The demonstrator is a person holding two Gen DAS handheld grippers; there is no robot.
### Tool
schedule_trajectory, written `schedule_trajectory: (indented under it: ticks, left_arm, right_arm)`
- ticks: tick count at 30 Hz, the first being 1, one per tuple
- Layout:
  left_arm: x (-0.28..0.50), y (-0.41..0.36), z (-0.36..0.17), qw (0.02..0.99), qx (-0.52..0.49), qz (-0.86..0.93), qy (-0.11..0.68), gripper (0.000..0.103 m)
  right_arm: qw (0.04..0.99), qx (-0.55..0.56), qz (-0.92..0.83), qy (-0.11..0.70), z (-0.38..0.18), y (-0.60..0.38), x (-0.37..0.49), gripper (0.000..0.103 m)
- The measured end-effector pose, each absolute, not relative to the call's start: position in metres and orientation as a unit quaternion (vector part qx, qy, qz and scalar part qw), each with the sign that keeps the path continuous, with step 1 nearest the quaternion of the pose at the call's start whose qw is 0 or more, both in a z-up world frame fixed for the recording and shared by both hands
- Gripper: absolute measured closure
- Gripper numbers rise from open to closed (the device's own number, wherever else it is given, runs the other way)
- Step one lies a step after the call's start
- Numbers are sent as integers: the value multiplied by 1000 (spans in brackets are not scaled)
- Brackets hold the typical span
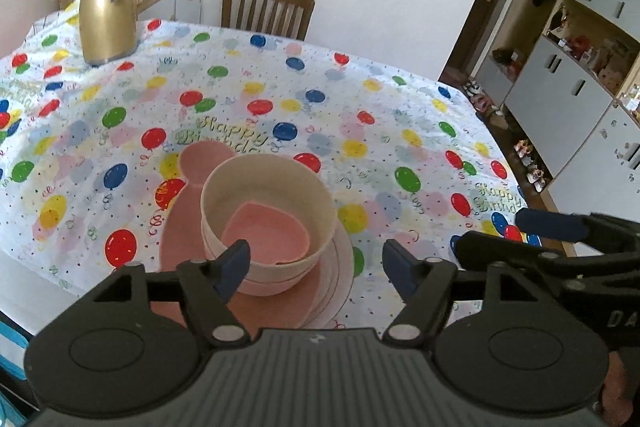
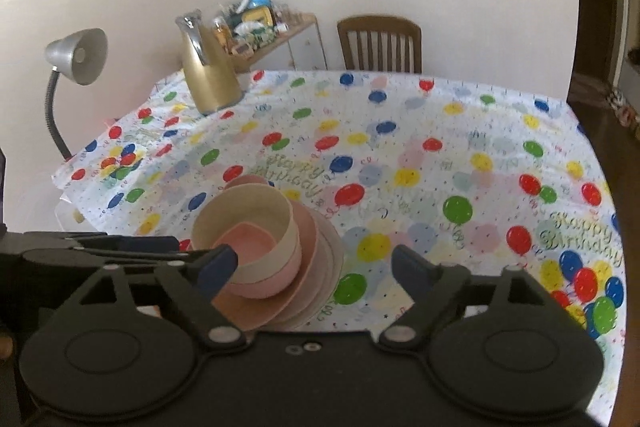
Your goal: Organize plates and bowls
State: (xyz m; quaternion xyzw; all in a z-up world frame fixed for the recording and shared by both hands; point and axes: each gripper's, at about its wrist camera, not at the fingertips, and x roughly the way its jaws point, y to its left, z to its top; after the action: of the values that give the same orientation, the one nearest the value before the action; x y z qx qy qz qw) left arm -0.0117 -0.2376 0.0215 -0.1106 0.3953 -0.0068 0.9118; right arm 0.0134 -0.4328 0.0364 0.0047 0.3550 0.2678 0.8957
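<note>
A stack of dishes stands on the balloon-print tablecloth [image 1: 360,115] near the front edge. A cream bowl [image 1: 312,203] holds a small pink dish [image 1: 266,237] and sits in a pink bowl [image 1: 264,285], on several pink plates [image 1: 332,291] over a bear-shaped pink plate [image 1: 200,159]. My left gripper [image 1: 316,267] is open and empty, just in front of the stack. My right gripper [image 2: 314,267] is open and empty, to the right of the stack [image 2: 256,239]. It also shows in the left wrist view [image 1: 548,223].
A gold thermos jug [image 1: 105,7] stands at the far left of the table. A wooden chair [image 1: 266,7] is behind the table. A desk lamp [image 2: 76,59] is at the left. Cabinets and shelves [image 1: 580,47] are on the right.
</note>
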Motion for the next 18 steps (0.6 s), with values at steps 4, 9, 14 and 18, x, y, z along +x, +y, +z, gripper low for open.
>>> schedule_trajectory:
  ticks: [4,9,14,18]
  left_arm:
    - [-25,-242,25,917,-109,-5,383,22]
    - [-45,-248,29,926,-102,-1,363,10]
    - [-62,-251,30,928,-101,8,358,0]
    - [-75,-252,30,928,-103,12,359,0]
  right_arm:
    - [899,9,275,340,41,-444,2,4]
    - [902,16,281,328,41,-454,-12,1]
    - [904,38,272,328,38,-463,-26,0]
    - [906,53,261,327,38,-469,-34,0]
